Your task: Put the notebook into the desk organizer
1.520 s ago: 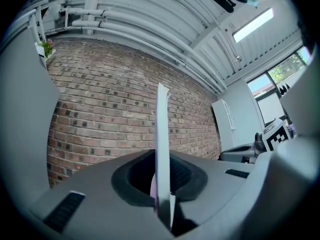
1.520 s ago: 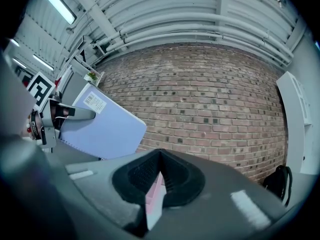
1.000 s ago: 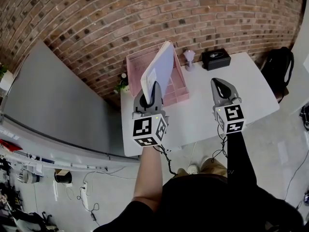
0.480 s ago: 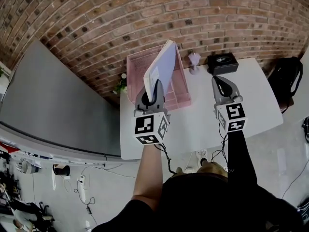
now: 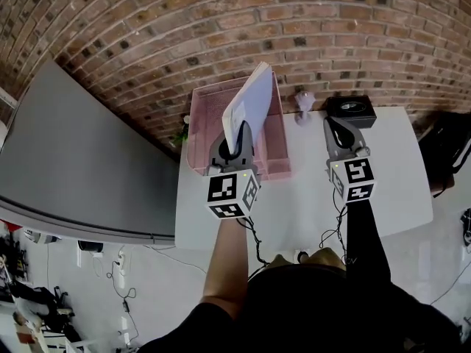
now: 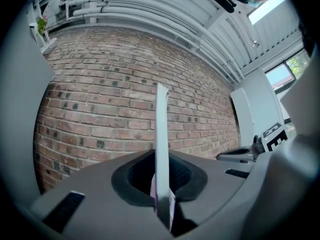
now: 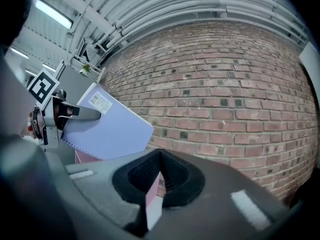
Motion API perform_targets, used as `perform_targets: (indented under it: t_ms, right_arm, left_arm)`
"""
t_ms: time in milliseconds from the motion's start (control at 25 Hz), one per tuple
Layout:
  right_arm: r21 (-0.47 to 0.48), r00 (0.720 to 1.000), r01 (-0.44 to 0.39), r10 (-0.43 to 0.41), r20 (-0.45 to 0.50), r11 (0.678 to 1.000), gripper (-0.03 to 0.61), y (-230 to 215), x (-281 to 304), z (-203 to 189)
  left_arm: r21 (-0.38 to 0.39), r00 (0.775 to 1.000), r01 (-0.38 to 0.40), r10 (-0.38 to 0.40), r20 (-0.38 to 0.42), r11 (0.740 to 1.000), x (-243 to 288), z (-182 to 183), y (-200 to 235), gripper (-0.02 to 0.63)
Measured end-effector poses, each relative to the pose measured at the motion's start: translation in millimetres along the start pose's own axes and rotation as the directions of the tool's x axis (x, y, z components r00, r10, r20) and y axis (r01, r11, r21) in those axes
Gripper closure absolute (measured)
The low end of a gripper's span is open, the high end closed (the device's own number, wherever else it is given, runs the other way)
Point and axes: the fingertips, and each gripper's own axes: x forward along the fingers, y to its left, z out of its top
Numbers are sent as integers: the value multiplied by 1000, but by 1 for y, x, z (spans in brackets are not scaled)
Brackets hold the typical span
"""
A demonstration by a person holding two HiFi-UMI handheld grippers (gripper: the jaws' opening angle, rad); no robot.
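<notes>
My left gripper [image 5: 239, 134] is shut on the lower edge of a lavender spiral notebook [image 5: 250, 103]. The notebook stands upright and tilted, in the air over the pink mesh desk organizer [image 5: 197, 127] on the white table [image 5: 298, 208]. In the left gripper view the notebook [image 6: 161, 134] shows edge-on between the jaws. The right gripper view shows the notebook [image 7: 107, 129] in the left gripper [image 7: 75, 113], with the pink organizer [image 7: 87, 158] below it. My right gripper [image 5: 335, 129] hovers over the table to the right of the organizer, shut and holding nothing.
A black box [image 5: 351, 109] and a small lilac ornament [image 5: 304, 103] stand at the table's back edge by the brick wall [image 5: 294, 20]. A grey panel [image 5: 73, 160] lies left of the table. A small plant [image 5: 182, 133] sits behind the organizer's left side.
Both grippers have moved forward toward the brick wall. The notebook has travelled with the left gripper and now hangs further over the organizer.
</notes>
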Motion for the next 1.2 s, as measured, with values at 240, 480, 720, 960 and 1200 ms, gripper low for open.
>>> perform_targets:
  t_ms: [240,480,720,960,1200]
  right_arm:
    - [21,999,-33,33,-4,999,578,-29,28,-16]
    - [50,998,-55,57,-22,997,578,-51,46,-34]
    - [78,996,-85,87,-21,993,578,-55,57,-42]
    - [91,995,-96,98,-24,991,579,-57,64,-47]
    - [96,994,-97,101,-32,991,578,-58,70,-51]
  left_arm:
    - [2,998,-46,46,-44,999,36,-18,-4,578]
    - [12,992,-96,96,-82,995,57,-34,-8,578]
    - [6,981,-150,149,-126,989,65,-48,-2,578]
    - [12,968,-186,185,-170,983,72,-60,2,578]
    - [0,950,-208,202,-239,978,77,-78,8,578]
